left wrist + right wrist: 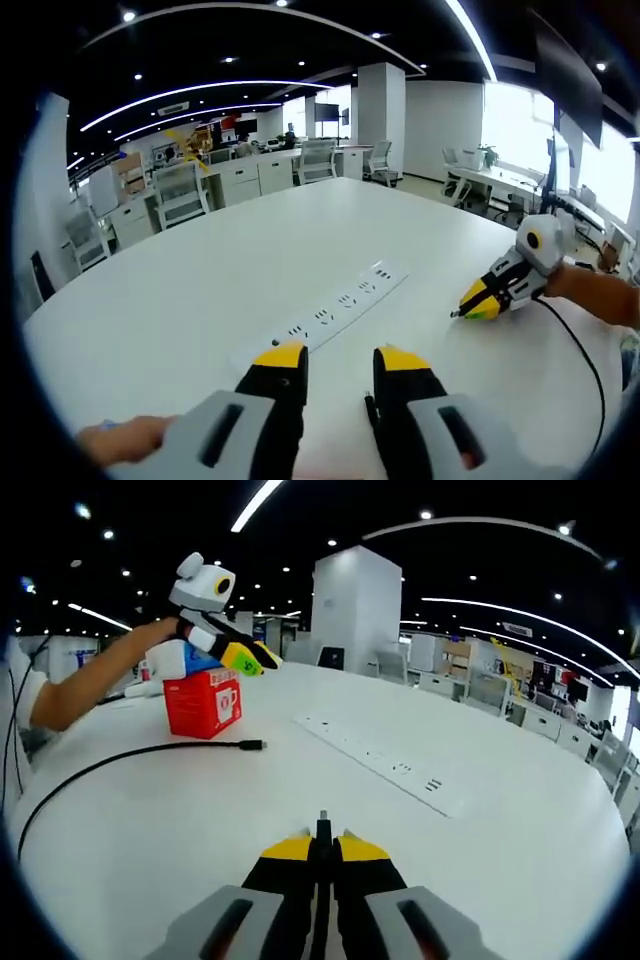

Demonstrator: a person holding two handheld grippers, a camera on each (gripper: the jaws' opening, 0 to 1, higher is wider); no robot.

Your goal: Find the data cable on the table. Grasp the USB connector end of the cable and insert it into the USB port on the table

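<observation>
Right now the left gripper (339,365) hangs with jaws apart just short of the white power strip (335,308) on the white table (190,290). Right gripper (322,842) jaws pinched on the cable's connector tip (323,820). Black cable (130,757) trails past the strip's side, near a red box (203,703).

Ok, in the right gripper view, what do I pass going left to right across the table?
Red cardboard box → metal connector tip of the black data cable → long white power strip.
</observation>
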